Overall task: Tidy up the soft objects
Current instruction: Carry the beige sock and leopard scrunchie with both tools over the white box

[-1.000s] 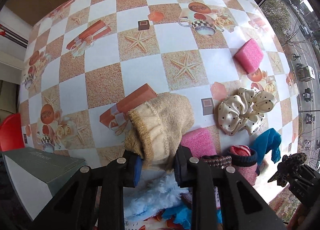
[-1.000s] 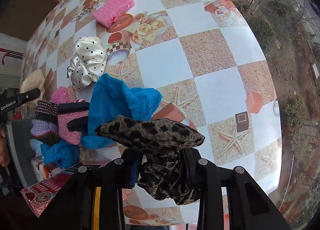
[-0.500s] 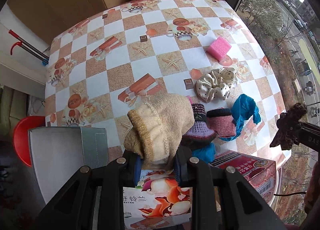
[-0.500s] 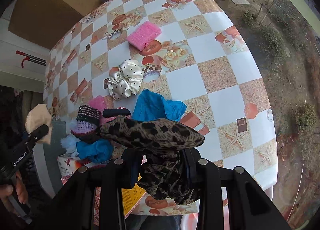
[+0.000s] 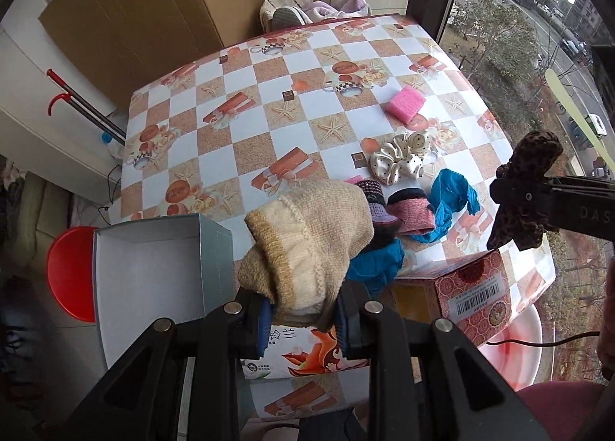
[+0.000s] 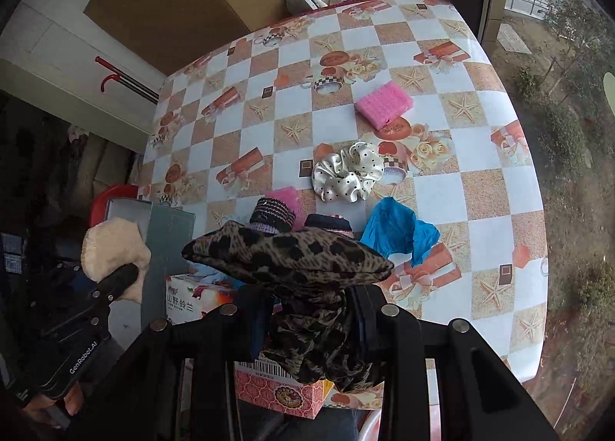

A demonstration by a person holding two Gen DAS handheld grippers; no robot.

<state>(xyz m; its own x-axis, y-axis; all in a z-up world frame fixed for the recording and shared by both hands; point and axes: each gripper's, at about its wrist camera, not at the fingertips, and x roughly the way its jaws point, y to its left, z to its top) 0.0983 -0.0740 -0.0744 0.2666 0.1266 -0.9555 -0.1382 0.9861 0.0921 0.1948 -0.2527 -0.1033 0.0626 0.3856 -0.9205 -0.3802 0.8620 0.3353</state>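
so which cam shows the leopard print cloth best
The right wrist view: the leopard print cloth fills the middle, clamped in the right gripper. The left wrist view catches it only small at the right edge.

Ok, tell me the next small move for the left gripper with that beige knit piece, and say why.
Probably carry it sideways over the open grey box and let go. The left gripper is shut on the beige knit piece, already held above the table, and the box beside it looks empty, so nothing seems to block the drop.
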